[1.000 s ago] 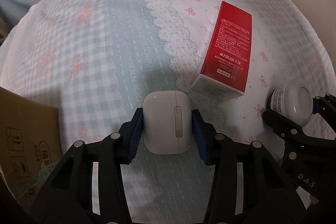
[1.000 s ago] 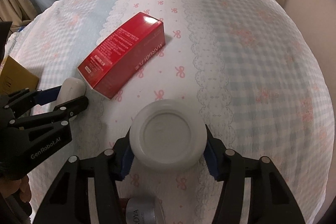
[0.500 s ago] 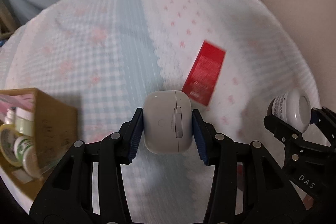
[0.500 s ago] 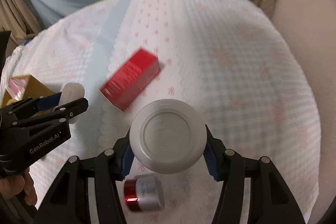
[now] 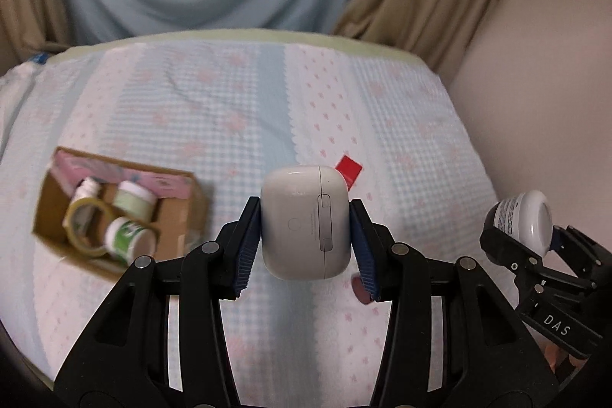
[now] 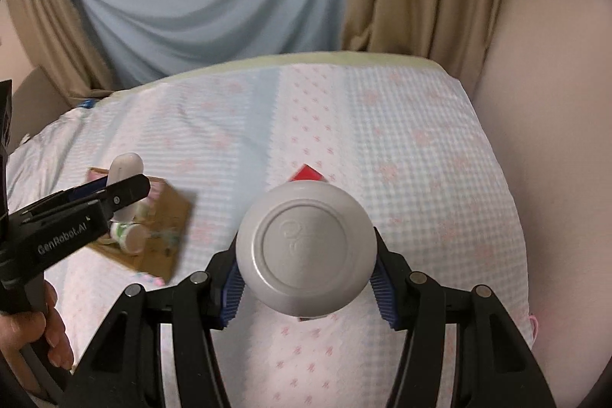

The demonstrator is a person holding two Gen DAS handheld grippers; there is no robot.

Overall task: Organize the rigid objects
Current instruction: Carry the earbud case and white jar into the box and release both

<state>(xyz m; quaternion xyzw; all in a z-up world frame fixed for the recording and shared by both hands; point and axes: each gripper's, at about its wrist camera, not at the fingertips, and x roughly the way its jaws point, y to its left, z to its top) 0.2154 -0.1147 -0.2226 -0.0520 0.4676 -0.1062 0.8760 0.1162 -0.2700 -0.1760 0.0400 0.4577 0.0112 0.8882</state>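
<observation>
Left wrist view shows your left gripper (image 5: pixel 306 236) clamped on the white earbud case (image 5: pixel 306 222), both blue pads pressed flat against its sides. A second ago that case sat low over the bedspread (image 5: pixel 214 109) beside the red box (image 5: pixel 349 171); now it is lifted well clear, and the red box shows only as a small corner behind and just right of the case. The cardboard box (image 5: pixel 179 217) has come fully into view to the left of the case, already holding a tape roll (image 5: pixel 86 226), two green-labelled jars and a small white bottle.

Your right gripper (image 6: pixel 308 272) has risen the same way. It is closed on the white jar (image 6: pixel 304 249), lid facing the camera, pads gripping its flanks. From this side the cardboard box (image 6: pixel 174 228) lies left of the jar, with your left gripper and its case hanging over the box's far edge.

What this means, as I judge it: both picks are done and you are in the carry. The case looks about ready to lower into the cardboard box. There seems to be free floor at the box's near right part, beside the jars. Bring the jar across to follow it. Left on the bedspread are the red box and something small and reddish below the case, too blurred to name.
</observation>
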